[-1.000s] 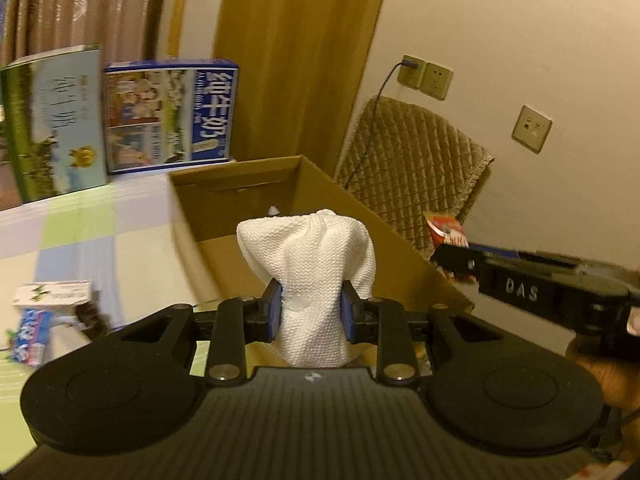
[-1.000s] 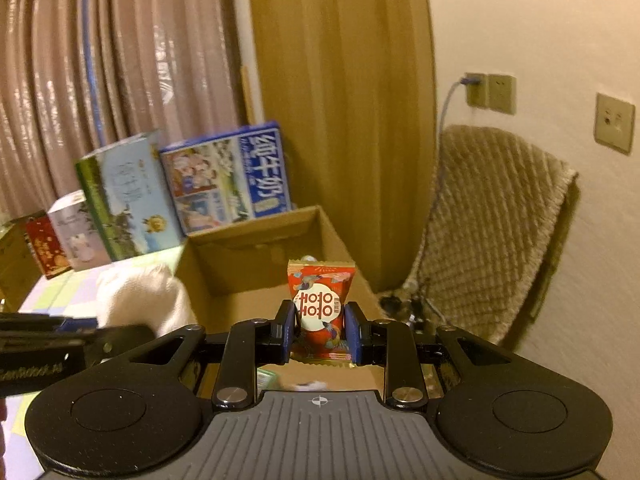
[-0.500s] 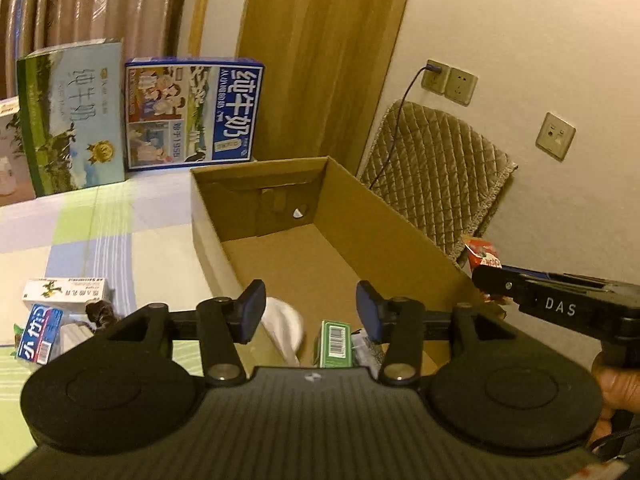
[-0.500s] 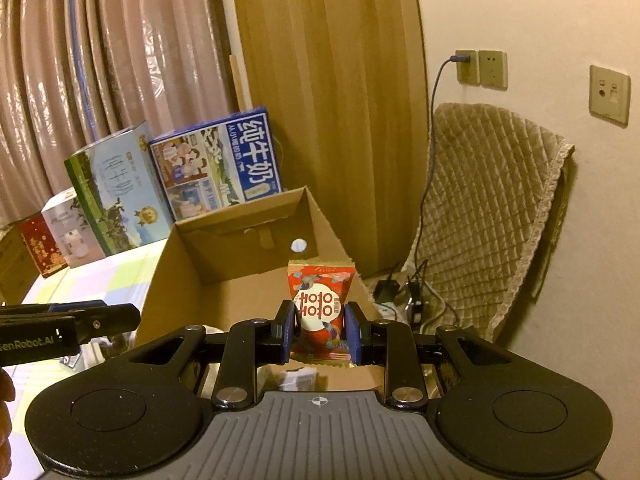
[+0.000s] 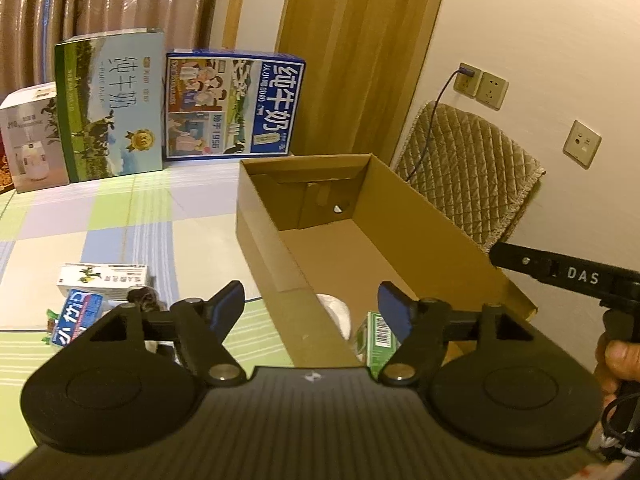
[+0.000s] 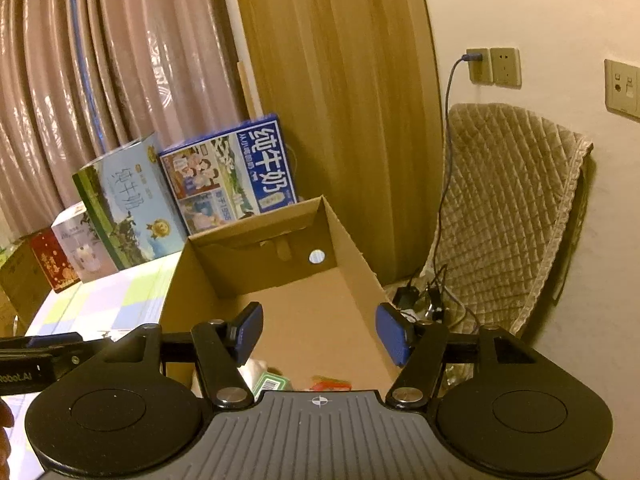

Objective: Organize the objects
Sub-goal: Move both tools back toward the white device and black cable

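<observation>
An open cardboard box (image 5: pixel 420 216) (image 6: pixel 352 256) stands at the table's right edge. In its near end lie a white cloth (image 5: pixel 336 312) (image 6: pixel 254 372), a green carton with a barcode (image 5: pixel 378 338) (image 6: pixel 272 384) and a red snack packet (image 6: pixel 330 383). My left gripper (image 5: pixel 312 304) is open over the box's near left wall, nothing between its blue pads. My right gripper (image 6: pixel 320 332) hangs open above the box's inside, also with nothing in it. Loose small packs (image 5: pixel 100 282) lie on the checked tablecloth, left of the box.
Two milk cartons (image 5: pixel 234 108) (image 5: pixel 110 106) and smaller boxes (image 5: pixel 30 140) line the table's far edge before curtains. A quilted chair back (image 6: pixel 508 208) and a cable on the floor are right of the box. A hand (image 5: pixel 616 364) holds the right gripper.
The left gripper opened and dropped the white cloth into the box. Then the right gripper opened and let the red snack packet fall in. Both pulled back a little.
</observation>
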`<action>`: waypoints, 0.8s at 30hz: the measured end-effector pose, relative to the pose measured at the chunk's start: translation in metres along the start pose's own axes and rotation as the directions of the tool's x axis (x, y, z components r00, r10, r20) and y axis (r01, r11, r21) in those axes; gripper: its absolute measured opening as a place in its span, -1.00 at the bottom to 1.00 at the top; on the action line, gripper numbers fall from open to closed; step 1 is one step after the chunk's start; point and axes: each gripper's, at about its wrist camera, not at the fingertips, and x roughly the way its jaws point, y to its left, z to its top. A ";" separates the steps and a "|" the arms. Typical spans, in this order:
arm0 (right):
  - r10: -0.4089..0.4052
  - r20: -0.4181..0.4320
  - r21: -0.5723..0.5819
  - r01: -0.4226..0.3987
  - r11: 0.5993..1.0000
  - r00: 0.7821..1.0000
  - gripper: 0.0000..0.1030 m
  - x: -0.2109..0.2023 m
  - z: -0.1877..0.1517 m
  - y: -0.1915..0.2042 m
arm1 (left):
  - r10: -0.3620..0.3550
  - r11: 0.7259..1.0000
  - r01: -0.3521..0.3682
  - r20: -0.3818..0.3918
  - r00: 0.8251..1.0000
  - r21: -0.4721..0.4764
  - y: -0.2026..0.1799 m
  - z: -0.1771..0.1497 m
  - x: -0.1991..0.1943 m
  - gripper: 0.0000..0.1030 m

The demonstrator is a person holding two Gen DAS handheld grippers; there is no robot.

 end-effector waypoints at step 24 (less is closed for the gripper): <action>0.170 0.055 -0.160 -0.159 0.974 0.984 0.96 -0.038 0.010 0.113 | 0.218 0.974 -0.216 0.028 0.975 -0.073 0.118 -0.015 -0.062 0.97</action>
